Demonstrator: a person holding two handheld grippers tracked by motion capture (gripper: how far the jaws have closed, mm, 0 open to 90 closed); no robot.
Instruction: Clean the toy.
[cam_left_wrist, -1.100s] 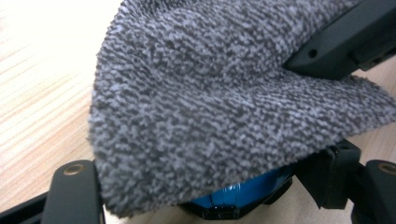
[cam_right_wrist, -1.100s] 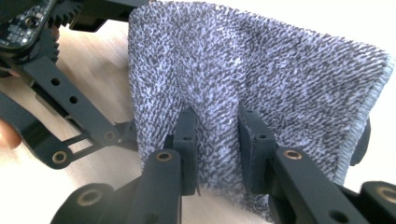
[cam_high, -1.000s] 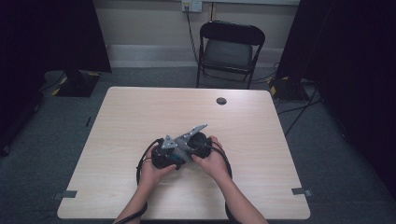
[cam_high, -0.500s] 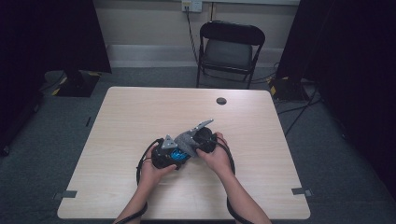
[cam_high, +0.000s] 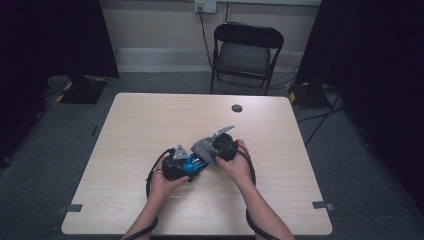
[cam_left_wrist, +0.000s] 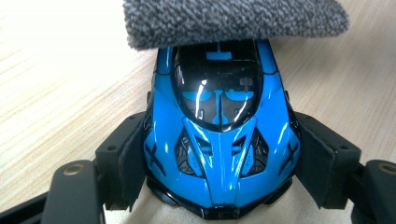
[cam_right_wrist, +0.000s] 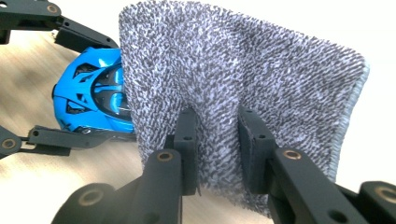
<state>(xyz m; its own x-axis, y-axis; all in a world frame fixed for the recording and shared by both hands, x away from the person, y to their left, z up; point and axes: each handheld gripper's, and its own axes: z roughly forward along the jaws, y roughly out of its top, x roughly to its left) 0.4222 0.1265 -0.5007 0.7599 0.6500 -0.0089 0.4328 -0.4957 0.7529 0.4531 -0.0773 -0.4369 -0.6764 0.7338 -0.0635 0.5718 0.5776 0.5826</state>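
Right gripper (cam_right_wrist: 212, 135): jaws pinched on a folded grey cloth (cam_right_wrist: 243, 84), which lies against the rear of a blue toy car (cam_left_wrist: 219, 135). Left gripper (cam_left_wrist: 219, 172): jaws set wide, pads pressed to both flanks of the car near its nose. Car sits on the table (cam_high: 125, 130), near the middle, somewhat toward the person's edge. No readable writing on car or cloth.

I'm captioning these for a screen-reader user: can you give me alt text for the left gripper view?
A glossy blue toy car sits nose-first between the left gripper's two black jaws, which clamp its sides over a pale wooden table. A grey cloth rests on the car's roof.
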